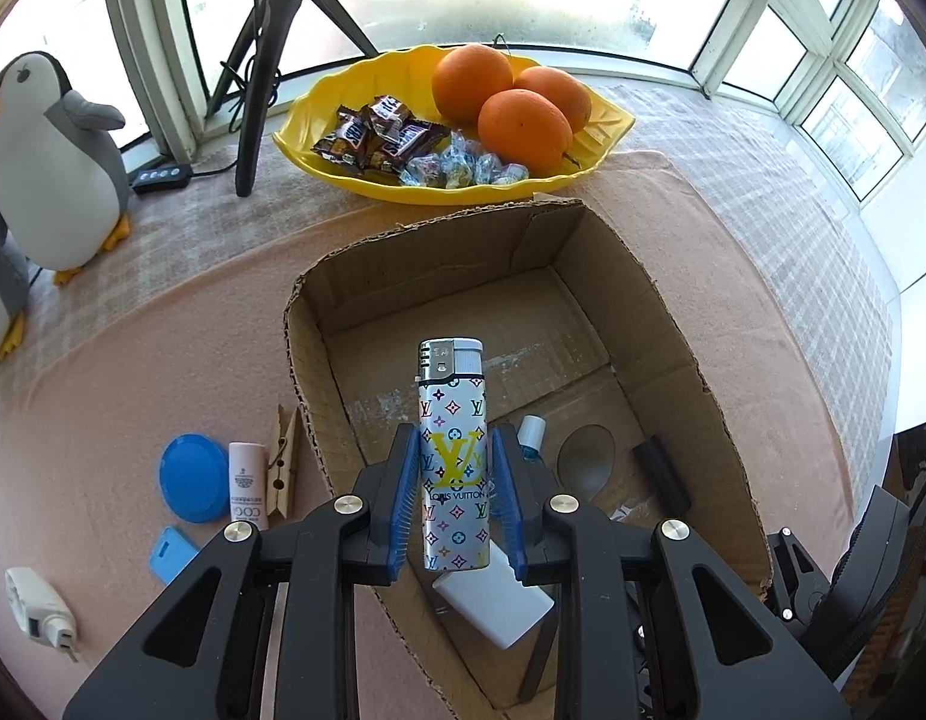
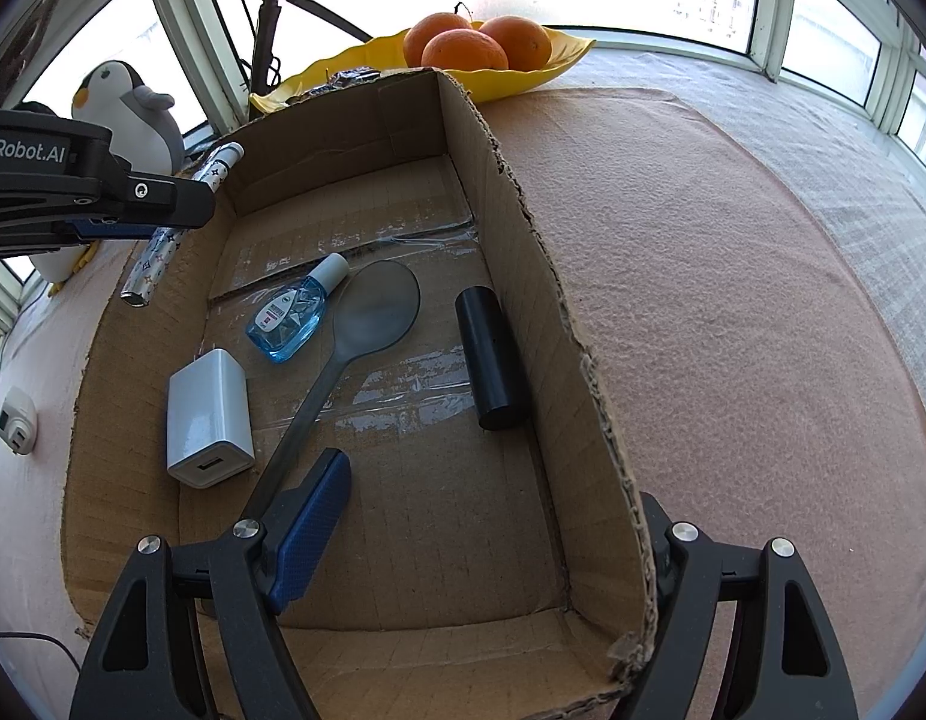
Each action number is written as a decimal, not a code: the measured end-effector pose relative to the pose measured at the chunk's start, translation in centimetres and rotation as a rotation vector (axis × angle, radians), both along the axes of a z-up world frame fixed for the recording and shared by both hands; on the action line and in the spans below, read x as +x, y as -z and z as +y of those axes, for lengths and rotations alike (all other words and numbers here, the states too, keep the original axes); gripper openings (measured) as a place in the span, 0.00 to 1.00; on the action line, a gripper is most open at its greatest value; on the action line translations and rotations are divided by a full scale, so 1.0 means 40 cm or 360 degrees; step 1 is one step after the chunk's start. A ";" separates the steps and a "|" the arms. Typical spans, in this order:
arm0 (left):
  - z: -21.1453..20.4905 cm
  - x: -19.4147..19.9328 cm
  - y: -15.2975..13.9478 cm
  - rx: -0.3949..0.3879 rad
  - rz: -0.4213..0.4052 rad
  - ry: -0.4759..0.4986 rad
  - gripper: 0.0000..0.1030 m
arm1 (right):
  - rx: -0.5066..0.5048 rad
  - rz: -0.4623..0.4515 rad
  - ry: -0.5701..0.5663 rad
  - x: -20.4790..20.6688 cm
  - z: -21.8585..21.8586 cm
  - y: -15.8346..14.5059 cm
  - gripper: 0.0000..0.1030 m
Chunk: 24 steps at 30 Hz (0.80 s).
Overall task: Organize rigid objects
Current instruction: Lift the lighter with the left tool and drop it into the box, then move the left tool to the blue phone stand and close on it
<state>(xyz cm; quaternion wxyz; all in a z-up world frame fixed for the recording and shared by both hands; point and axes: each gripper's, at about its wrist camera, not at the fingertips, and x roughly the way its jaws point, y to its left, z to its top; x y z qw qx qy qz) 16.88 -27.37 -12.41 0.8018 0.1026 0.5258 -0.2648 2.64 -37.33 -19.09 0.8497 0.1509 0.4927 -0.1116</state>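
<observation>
My left gripper [image 1: 454,480] is shut on a silver patterned lighter [image 1: 452,450] and holds it upright above the cardboard box [image 1: 673,312]. The lighter also shows in the right wrist view [image 2: 181,222], held over the box's left wall. My right gripper [image 2: 481,540] is open and straddles the box's right wall [image 2: 547,300], its left finger inside and its right finger outside. Inside the box lie a white charger [image 2: 208,414], a blue bottle [image 2: 292,318], a grey spoon [image 2: 349,348] and a black cylinder [image 2: 490,360].
Left of the box on the pink cloth lie a blue lid [image 1: 190,477], a pink tube [image 1: 247,483], a wooden clothespin [image 1: 283,462], a blue case [image 1: 172,552] and a white plug [image 1: 40,609]. Behind stand a yellow fruit dish [image 1: 343,114], a penguin toy [image 1: 49,156] and a tripod [image 1: 265,66].
</observation>
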 end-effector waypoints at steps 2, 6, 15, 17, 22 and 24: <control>-0.002 -0.002 -0.005 -0.0003 -0.0005 0.0003 0.77 | 0.0000 0.0000 0.0000 0.000 0.000 0.000 0.74; -0.004 -0.009 -0.021 0.0015 -0.0079 -0.0026 0.78 | -0.0001 -0.0001 0.0000 0.000 0.001 0.000 0.74; -0.005 -0.015 -0.037 -0.0002 -0.0099 -0.0020 0.78 | -0.0002 0.0000 0.0003 0.001 0.003 -0.001 0.76; -0.001 -0.019 -0.043 -0.0005 -0.0104 -0.0022 0.78 | -0.0003 -0.0001 0.0003 0.001 0.004 -0.002 0.76; 0.034 -0.030 -0.062 -0.0003 -0.0123 -0.0064 0.78 | -0.0007 0.0003 0.0008 0.008 0.010 -0.004 0.76; 0.058 -0.036 -0.070 -0.0004 -0.0128 -0.0102 0.78 | -0.0007 0.0004 0.0011 0.010 0.012 -0.005 0.76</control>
